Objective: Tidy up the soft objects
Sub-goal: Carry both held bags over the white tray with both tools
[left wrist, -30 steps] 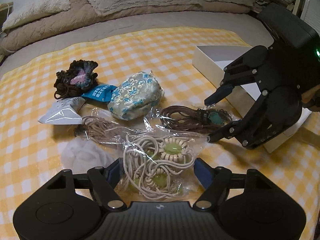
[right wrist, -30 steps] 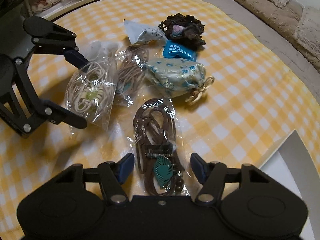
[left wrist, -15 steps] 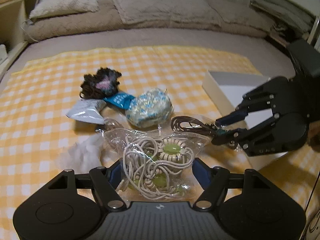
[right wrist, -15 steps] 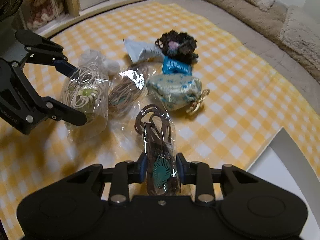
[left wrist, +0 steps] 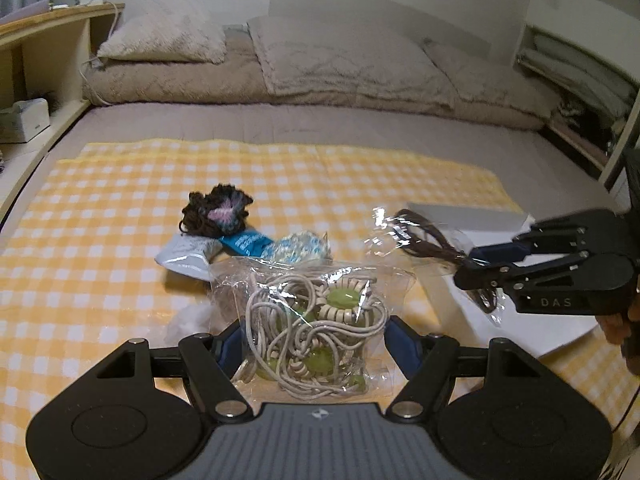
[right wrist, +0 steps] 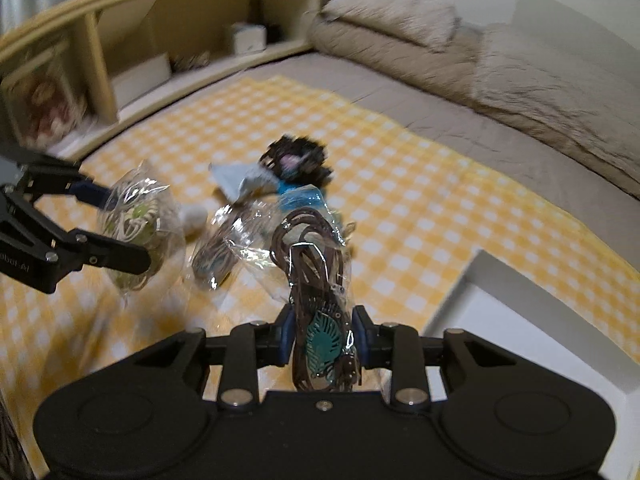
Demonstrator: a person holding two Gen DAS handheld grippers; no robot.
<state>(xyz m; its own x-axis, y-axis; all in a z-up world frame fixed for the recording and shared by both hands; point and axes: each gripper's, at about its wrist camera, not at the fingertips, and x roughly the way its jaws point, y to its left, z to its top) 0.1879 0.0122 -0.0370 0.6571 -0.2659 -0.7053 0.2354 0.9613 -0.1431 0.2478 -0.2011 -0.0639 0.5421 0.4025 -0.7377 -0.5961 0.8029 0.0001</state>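
Left gripper [left wrist: 312, 344] fingers clamped on cream-cord bag [left wrist: 310, 320], beside white box [right wrist: 532, 320]. Right gripper [right wrist: 323, 340] fingers clamped on brown-cord bag [right wrist: 316, 280], near box. Advice: carry level over box, release low.

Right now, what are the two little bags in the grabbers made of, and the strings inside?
Both bags look like thin clear plastic, because they shine and crinkle. The left bag seems to hold pale woven cord with glossy green beads, maybe glass or plastic. The right bag seems to hold brown cord, maybe leather, with a teal leaf charm that could be painted metal.
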